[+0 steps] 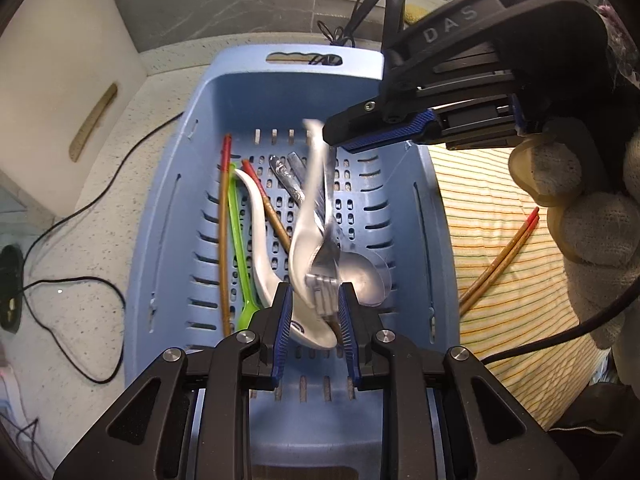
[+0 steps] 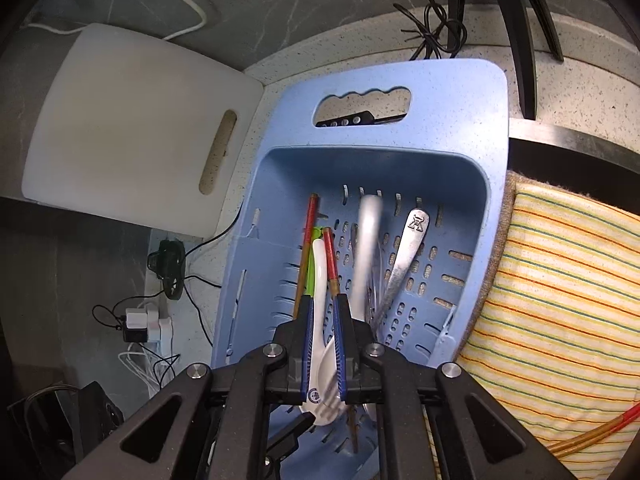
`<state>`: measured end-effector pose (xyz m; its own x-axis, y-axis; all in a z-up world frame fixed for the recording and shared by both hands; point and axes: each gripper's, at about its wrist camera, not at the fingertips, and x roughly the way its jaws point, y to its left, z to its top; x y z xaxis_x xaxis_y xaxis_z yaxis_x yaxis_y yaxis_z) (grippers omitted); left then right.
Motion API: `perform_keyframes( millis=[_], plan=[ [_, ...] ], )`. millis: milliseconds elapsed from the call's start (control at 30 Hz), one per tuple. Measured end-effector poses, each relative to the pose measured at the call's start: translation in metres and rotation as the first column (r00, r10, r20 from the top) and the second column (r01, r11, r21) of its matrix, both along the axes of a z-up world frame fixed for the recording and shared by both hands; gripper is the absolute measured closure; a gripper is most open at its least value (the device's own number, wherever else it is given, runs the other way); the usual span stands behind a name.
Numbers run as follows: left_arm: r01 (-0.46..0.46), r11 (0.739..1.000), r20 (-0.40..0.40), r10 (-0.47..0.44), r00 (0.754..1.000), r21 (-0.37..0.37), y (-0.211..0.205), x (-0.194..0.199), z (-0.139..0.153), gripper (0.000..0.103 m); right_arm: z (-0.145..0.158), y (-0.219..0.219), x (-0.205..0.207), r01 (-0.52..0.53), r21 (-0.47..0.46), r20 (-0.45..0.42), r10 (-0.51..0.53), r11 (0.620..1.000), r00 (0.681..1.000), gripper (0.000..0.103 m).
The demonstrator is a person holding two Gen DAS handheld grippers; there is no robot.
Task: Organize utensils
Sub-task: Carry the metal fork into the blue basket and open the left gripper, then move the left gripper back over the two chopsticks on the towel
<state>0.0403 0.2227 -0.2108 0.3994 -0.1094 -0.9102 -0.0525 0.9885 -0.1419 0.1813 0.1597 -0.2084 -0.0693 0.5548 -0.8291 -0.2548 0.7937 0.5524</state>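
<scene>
A blue slotted basket holds white ceramic spoons, a green plastic spoon, red-tipped chopsticks and metal cutlery. A blurred white spoon is in motion above the basket floor, free of both grippers. My left gripper hangs open over the basket's near end. My right gripper is open above the basket; it also shows in the left wrist view at the upper right. A pair of chopsticks lies on the striped cloth.
A yellow striped cloth lies right of the basket. A white cutting board stands at the left. Black cables run over the speckled counter. A tripod stands behind the basket.
</scene>
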Motion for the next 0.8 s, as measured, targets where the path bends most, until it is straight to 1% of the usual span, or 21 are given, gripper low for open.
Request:
perform_keyframes(
  millis=[67,133,267,367,500,567,667,800],
  plan=[
    [-0.004,1.000,0.011,0.004,1.000,0.012,-0.001,-0.004,0.006,0.081,0.007,-0.005,-0.002,-0.006,0.007,0.012,0.006,1.000,1.000,0.090],
    [-0.001,1.000,0.028,0.000,1.000,0.023,-0.006,-0.010,0.014,0.081,0.013,-0.012,-0.004,-0.006,0.020,0.018,0.006,1.000,1.000,0.085],
    [0.018,0.998,0.063,-0.022,0.998,0.060,-0.021,-0.015,0.030,0.081,0.029,-0.029,-0.007,-0.008,0.030,0.061,0.006,1.000,0.998,0.081],
    [0.032,0.997,0.084,-0.039,0.996,0.076,-0.032,-0.016,0.043,0.081,0.038,-0.044,-0.010,0.006,0.056,0.064,-0.009,0.998,0.998,0.075],
    [0.062,0.993,0.108,-0.072,0.991,0.098,-0.042,-0.019,0.052,0.081,0.050,-0.067,-0.016,0.001,0.044,0.119,-0.006,0.999,0.993,0.073],
    [0.079,0.991,0.119,-0.092,0.989,0.105,-0.050,-0.020,0.057,0.081,0.056,-0.083,-0.020,0.004,0.036,0.153,-0.010,0.999,0.988,0.071],
    [0.104,0.989,0.127,-0.117,0.985,0.104,-0.061,-0.018,0.061,0.075,0.064,-0.109,-0.025,0.025,0.037,0.196,-0.032,0.999,0.980,0.069],
    [0.143,0.984,0.120,-0.155,0.981,0.106,-0.076,-0.013,0.060,0.075,0.072,-0.153,-0.031,0.092,0.047,0.248,-0.101,0.995,0.964,0.063]
  ],
)
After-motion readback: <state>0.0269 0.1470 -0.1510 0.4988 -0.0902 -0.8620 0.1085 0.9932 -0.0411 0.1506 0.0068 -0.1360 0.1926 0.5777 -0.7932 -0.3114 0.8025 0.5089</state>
